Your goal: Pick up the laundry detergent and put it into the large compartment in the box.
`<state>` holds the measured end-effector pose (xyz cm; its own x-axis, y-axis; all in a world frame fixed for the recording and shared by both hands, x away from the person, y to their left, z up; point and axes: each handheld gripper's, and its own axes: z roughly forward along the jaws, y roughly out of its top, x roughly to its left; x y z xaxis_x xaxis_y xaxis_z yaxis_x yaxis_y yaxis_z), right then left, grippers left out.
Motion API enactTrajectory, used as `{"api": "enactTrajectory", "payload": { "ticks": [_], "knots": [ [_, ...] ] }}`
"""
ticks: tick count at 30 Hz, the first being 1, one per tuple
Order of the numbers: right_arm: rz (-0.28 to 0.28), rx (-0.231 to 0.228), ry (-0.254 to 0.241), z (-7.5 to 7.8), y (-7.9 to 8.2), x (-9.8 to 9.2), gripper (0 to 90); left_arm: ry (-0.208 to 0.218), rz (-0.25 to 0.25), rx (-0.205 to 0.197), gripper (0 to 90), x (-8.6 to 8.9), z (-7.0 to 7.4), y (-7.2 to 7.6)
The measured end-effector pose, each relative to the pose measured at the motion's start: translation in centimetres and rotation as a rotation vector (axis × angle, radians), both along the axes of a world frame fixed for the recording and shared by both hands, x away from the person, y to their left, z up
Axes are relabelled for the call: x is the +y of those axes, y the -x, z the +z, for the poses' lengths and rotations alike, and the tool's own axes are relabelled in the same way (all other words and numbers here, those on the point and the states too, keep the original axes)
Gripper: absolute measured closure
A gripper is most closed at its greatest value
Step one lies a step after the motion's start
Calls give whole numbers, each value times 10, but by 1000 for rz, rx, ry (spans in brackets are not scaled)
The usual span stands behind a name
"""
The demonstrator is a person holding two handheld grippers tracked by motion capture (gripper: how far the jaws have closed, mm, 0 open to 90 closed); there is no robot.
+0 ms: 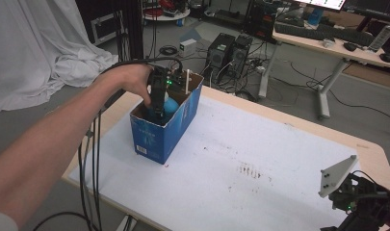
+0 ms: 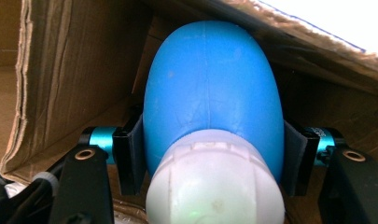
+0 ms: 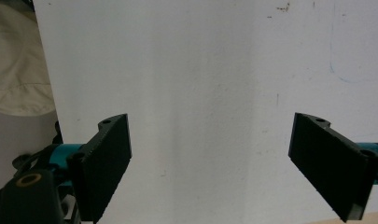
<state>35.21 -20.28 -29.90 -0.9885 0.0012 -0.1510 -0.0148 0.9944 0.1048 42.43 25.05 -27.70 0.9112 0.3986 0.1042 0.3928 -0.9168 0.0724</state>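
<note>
A blue cardboard box (image 1: 175, 127) stands open-topped on the left part of the table. My left gripper (image 1: 157, 107) reaches down into it, shut on a blue bottle (image 1: 170, 105) with a white cap. In the left gripper view the blue bottle (image 2: 212, 88) sits between both pads, its white cap (image 2: 214, 186) toward the camera and the brown box wall (image 2: 60, 70) around it. My right gripper (image 1: 363, 199) rests at the table's near right corner. In the right gripper view the right gripper (image 3: 224, 163) stands open, jaws wide apart over the bare white surface with nothing between them.
A white sheet covers the tabletop (image 1: 260, 159), with small dark stains (image 1: 253, 171) near the middle. Black cables (image 1: 91, 154) hang off the left edge. Beyond the table are computer towers (image 1: 228, 50), a desk (image 1: 327, 43) and a white drape (image 1: 33, 48).
</note>
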Motion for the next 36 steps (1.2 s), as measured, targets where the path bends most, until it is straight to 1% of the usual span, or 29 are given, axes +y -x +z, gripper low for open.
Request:
{"api": "enactTrajectory", "payload": {
  "ticks": [2,5,10,12,14,15,16,17,19,22,24,26,27,29,31,32,36],
  "knots": [
    [-2,0,1,0,1,-1,123,-10,-12,-5,378,-1,0,2],
    [-1,0,-1,-1,1,-1,123,-18,-13,-9,377,-2,0,3],
    [-1,1,-3,0,2,0,123,-8,-5,-9,376,-2,0,2],
    [-1,2,-2,0,2,0,123,-11,-6,-4,374,-2,0,2],
    [1,1,-4,0,2,0,123,-9,10,0,371,-2,0,1],
    [-1,1,-5,0,2,0,123,-13,9,0,353,-3,0,0],
    [-3,1,-6,0,2,0,123,-9,20,-2,349,-3,-1,0],
    [-8,0,-4,0,2,-1,123,-10,23,5,343,-3,-1,-1],
    [-1,0,-3,0,2,-1,123,-6,29,9,336,-3,0,-2],
    [2,-1,-9,0,3,-1,123,11,46,8,318,-1,1,-3],
    [0,-1,-8,0,3,-2,123,17,44,9,316,0,2,-3],
    [3,-2,-6,0,2,-1,123,26,53,-6,309,1,4,-3],
    [-1,-1,-3,0,2,-1,123,25,52,-10,294,2,6,-4],
    [-3,-1,-5,0,2,-1,123,30,58,-14,294,2,7,-4],
    [1,1,-2,0,2,0,123,27,60,-18,294,2,9,-4],
    [1,1,-2,0,2,0,123,23,61,-12,294,2,10,-4],
    [2,1,-5,0,2,0,123,27,68,-16,294,2,13,-4]
  ]
}}
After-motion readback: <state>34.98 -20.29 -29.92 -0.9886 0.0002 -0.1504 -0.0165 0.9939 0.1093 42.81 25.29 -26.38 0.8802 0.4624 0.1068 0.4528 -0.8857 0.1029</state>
